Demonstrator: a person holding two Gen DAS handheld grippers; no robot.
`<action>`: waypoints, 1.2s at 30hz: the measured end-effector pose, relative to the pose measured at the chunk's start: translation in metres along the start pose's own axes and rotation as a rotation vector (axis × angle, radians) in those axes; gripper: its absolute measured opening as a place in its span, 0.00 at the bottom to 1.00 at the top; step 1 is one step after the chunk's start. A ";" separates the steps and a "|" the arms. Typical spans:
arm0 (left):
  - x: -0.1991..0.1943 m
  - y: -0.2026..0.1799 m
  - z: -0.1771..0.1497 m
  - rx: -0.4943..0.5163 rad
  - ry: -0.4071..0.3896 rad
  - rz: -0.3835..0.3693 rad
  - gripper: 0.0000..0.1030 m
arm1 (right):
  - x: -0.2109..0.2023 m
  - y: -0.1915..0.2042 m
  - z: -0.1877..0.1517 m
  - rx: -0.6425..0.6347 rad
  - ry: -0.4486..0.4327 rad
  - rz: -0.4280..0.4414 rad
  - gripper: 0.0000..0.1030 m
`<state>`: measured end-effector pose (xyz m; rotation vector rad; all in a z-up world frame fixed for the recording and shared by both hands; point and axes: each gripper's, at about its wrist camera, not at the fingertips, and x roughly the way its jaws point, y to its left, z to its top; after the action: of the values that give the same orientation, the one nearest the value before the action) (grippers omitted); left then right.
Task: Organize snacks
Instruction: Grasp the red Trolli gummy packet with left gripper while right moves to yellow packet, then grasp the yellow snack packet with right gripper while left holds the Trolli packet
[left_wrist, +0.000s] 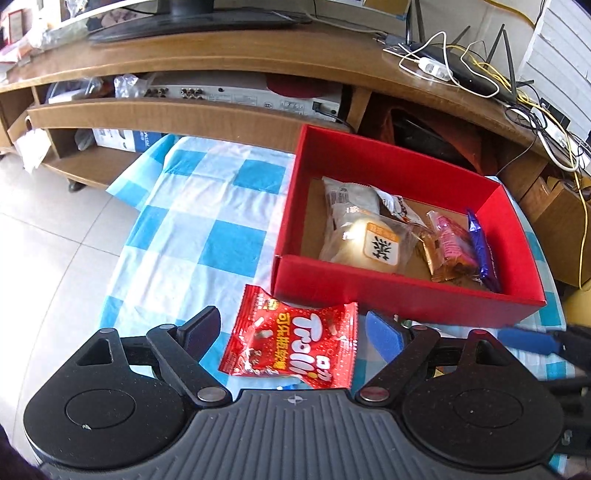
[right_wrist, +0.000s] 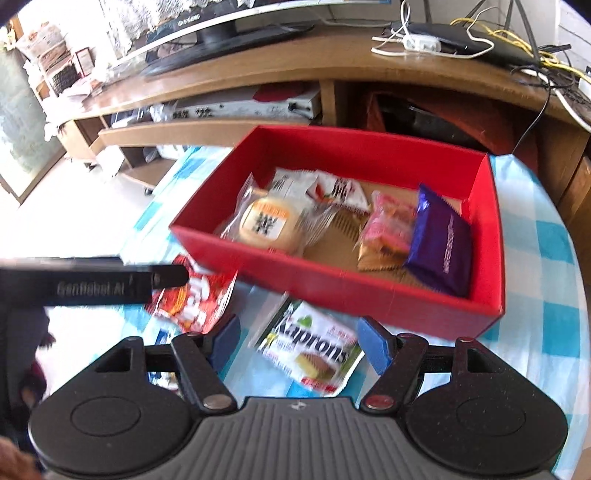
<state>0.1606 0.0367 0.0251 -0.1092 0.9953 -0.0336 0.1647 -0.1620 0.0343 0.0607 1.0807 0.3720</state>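
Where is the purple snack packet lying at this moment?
In the right wrist view, the purple packet lies inside the red box at its right end, against the pink wafer packet.

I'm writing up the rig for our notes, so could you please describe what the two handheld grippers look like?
Both the left gripper and right gripper are matte black, with ribbed grey centre bodies, two round discs, hinged link arms with metal pivot pins, and blue foam finger pads. The left gripper's side carries faint grey lettering.

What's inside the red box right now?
In the red box: a clear-wrapped round bun, a white packet, a pink-and-gold snack, a purple packet. Anything beneath them is hidden.
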 end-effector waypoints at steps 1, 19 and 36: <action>0.003 0.002 0.001 -0.005 0.004 0.003 0.88 | 0.001 0.001 -0.002 0.001 0.006 0.003 0.75; 0.062 -0.004 0.003 0.014 0.135 -0.010 0.98 | 0.011 -0.006 -0.003 0.025 0.055 0.029 0.77; 0.037 -0.002 -0.008 0.022 0.109 -0.018 0.72 | 0.011 0.001 -0.017 -0.009 0.088 0.033 0.77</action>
<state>0.1740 0.0311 -0.0102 -0.0974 1.1026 -0.0677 0.1537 -0.1596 0.0172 0.0545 1.1657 0.4118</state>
